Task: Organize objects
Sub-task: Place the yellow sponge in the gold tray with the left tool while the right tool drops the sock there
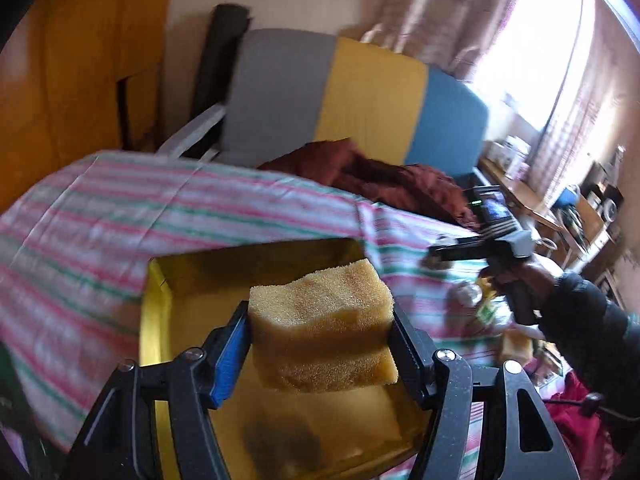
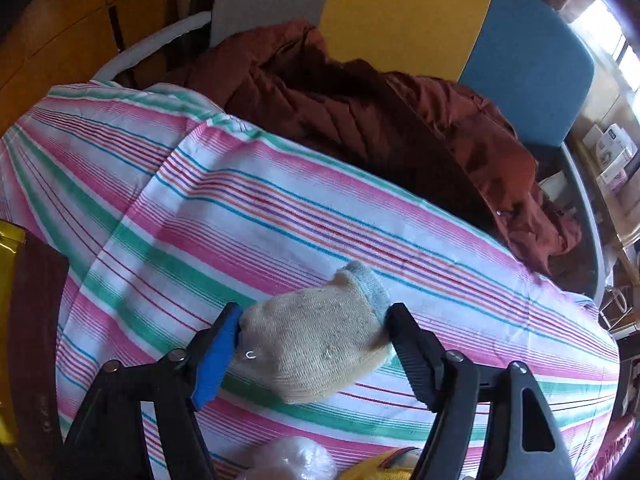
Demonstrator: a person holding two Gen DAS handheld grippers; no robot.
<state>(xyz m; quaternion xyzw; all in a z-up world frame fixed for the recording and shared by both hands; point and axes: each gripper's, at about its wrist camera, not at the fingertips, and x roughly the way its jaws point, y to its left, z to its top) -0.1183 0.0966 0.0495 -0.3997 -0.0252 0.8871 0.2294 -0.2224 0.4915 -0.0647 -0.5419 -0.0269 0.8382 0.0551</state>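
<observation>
Left gripper (image 1: 320, 340), pinching a yellow porous foam sponge block (image 1: 324, 328) above an open yellow cardboard box (image 1: 154, 320) on the pink-green striped cloth (image 2: 240, 200). Right gripper (image 2: 314, 344), jaws pressed on a beige knitted glove (image 2: 316, 348) lying on that cloth.

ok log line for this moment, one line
left gripper: shut on yellow foam sponge, above yellow box | right gripper: beige knitted sock between jaws on striped cloth

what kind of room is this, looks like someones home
Most likely a lived-in bedroom or living room in a home: a pink-and-green striped cloth covers the work surface, a rumpled reddish-brown jacket lies behind it, and light curtains hang by a bright window.
</observation>
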